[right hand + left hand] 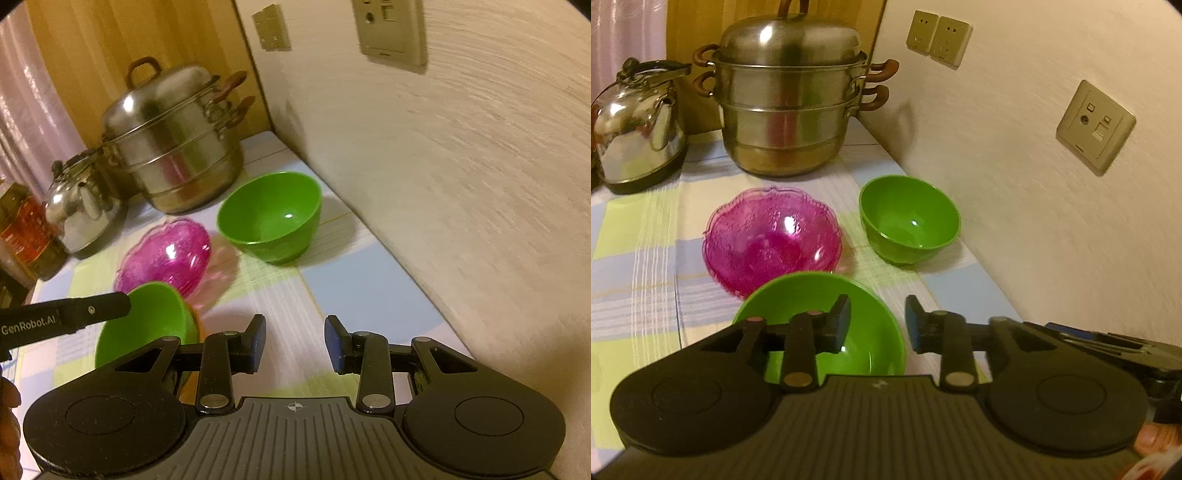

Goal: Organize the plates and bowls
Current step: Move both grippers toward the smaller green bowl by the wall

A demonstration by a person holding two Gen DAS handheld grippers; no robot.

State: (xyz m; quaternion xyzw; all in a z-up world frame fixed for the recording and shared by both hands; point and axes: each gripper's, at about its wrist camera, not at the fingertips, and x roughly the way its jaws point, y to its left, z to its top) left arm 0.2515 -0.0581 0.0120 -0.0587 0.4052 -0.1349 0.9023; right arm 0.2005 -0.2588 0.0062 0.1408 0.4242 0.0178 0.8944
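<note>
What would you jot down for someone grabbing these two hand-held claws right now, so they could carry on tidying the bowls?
Left gripper: open, holding nothing, jaws on either side of the near green bowl's rim.
Right gripper: open, empty, over bare tablecloth.
Bowls: near green bowl in front, pink glass bowl behind it, far green bowl by the wall.
Done: nothing stacked, all three stand separately.
Left: probably nest the two green bowls, then place the pink one.

Two green bowls and a scalloped pink glass bowl, all upright, apart on the checked cloth.
</note>
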